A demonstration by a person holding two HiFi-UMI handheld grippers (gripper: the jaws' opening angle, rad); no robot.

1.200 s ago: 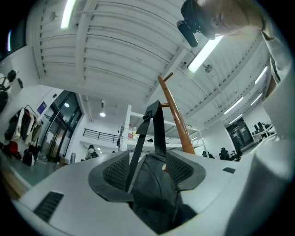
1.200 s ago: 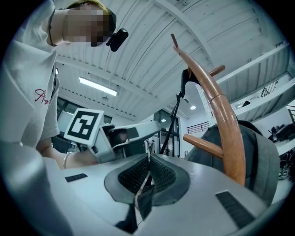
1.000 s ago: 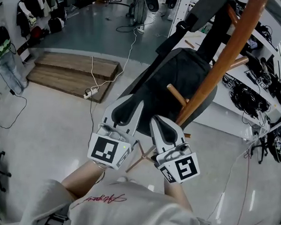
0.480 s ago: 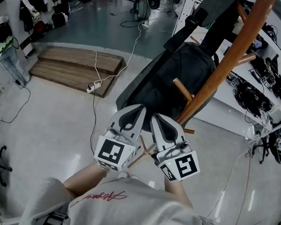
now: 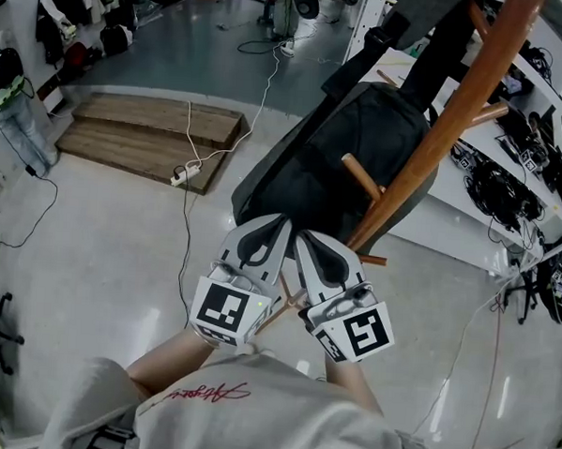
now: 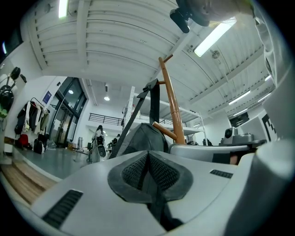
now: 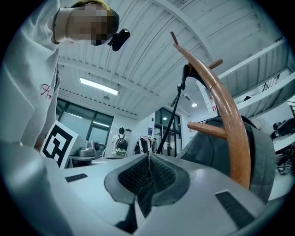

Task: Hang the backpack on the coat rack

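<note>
A dark grey backpack [image 5: 346, 157] hangs from the curved wooden coat rack [image 5: 456, 115], its straps [image 5: 441, 40] running up to the top pegs. A lower peg [image 5: 361, 176] sticks out in front of the bag. My left gripper [image 5: 279, 224] and right gripper [image 5: 305, 239] sit side by side just below the bag, both shut with nothing between their pads. The left gripper view shows its shut gripper [image 6: 148, 159] with the backpack [image 6: 140, 138] and rack [image 6: 169, 101] ahead. The right gripper view has the rack [image 7: 226, 120] and backpack [image 7: 260, 152] right of its gripper [image 7: 148, 161].
The rack's wooden legs [image 5: 282, 303] spread on the floor under my hands. A low wooden platform [image 5: 154, 132] and a power strip with a cable [image 5: 183, 176] lie to the left. White shelves with cables and gear [image 5: 509, 184] stand to the right.
My left gripper's jaws have closed, and it has dropped away from the bag to sit beside the right gripper. The backpack stays hanging on the rack. The right gripper has held still.
</note>
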